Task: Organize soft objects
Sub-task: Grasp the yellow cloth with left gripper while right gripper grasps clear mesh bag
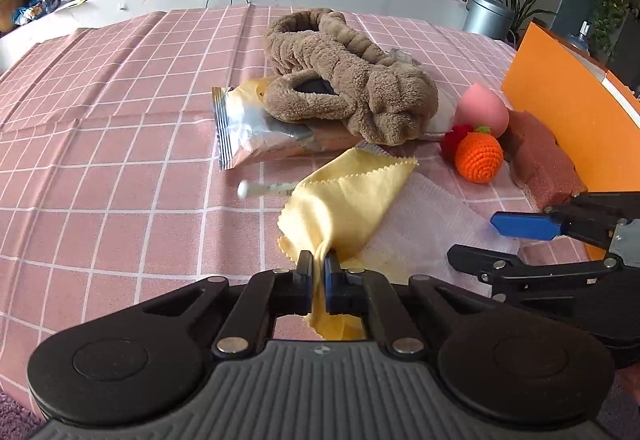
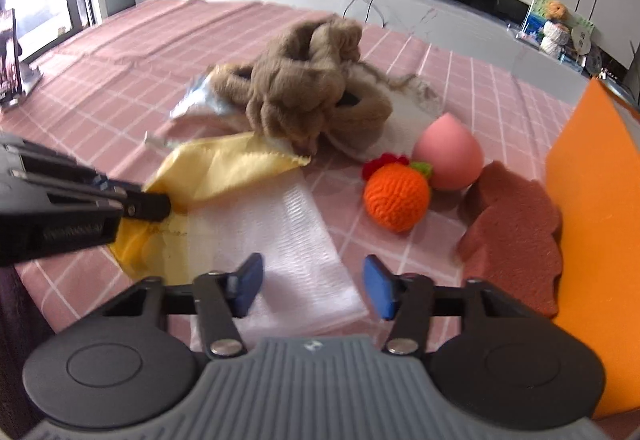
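Observation:
My left gripper (image 1: 319, 264) is shut on a corner of the yellow cloth (image 1: 344, 196), which drapes over a white gauze cloth (image 1: 424, 236). In the right wrist view the left gripper (image 2: 156, 206) pinches the yellow cloth (image 2: 224, 170) at the left. My right gripper (image 2: 312, 286) is open and empty over the white gauze cloth (image 2: 296, 240); it also shows in the left wrist view (image 1: 476, 238). A brown plush scarf (image 1: 344, 80) lies heaped on a snack packet (image 1: 256, 128). An orange crochet fruit (image 2: 396, 198), a pink sponge egg (image 2: 448, 158) and a brown sponge (image 2: 516, 240) lie to the right.
An orange box (image 2: 600, 224) stands at the table's right edge, beside the brown sponge. A small white stick (image 1: 264, 189) lies partly under the yellow cloth. The pink checked tablecloth (image 1: 100, 120) covers the table. A counter with clutter runs behind it.

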`<act>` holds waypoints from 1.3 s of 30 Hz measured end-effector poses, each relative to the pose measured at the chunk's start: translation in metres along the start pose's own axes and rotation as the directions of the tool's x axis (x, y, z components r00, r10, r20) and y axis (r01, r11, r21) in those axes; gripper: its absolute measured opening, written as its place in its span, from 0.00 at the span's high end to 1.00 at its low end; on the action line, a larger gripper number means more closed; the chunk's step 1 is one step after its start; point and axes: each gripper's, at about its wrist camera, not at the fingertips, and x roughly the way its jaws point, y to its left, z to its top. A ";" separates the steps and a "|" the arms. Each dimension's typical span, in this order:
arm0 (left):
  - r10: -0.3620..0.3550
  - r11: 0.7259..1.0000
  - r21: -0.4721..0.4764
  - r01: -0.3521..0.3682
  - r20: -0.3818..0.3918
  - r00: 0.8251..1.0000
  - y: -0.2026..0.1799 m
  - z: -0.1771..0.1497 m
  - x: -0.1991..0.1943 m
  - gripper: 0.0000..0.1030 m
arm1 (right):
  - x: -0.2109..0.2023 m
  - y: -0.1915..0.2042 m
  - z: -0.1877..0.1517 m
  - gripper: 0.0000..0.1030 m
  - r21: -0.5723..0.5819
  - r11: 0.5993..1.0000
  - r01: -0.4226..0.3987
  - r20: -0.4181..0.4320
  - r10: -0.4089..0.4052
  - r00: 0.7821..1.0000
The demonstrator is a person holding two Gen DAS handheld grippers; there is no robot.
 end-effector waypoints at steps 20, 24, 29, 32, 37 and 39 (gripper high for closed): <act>0.046 0.999 0.022 -0.046 -0.036 0.998 0.002 -0.007 -0.018 0.81 | -0.030 -0.017 -0.017 0.99 0.039 0.998 0.053 -0.028 -0.052 0.998; 0.045 0.999 0.012 -0.046 0.054 0.998 0.001 -0.009 -0.025 0.19 | -0.033 -0.016 -0.014 0.61 0.071 0.997 0.031 0.012 -0.032 0.999; 0.050 0.998 -0.037 -0.048 0.060 0.997 0.005 -0.008 -0.010 0.24 | -0.021 -0.008 -0.005 0.35 0.060 0.998 -0.004 0.061 0.001 0.998; 0.048 0.998 -0.051 -0.045 0.059 0.997 0.006 -0.010 -0.005 0.28 | -0.012 -0.001 -0.005 0.32 0.033 0.999 -0.007 0.063 0.005 0.998; 0.069 0.997 -0.027 -0.067 0.069 0.995 0.002 -0.010 0.000 0.40 | 0.000 0.007 -0.011 0.31 0.005 1.000 -0.018 0.045 0.018 0.999; 0.073 0.997 -0.017 -0.072 0.076 0.994 0.000 -0.010 0.000 0.47 | 0.000 0.009 -0.013 0.32 0.003 1.000 -0.018 0.060 0.018 0.998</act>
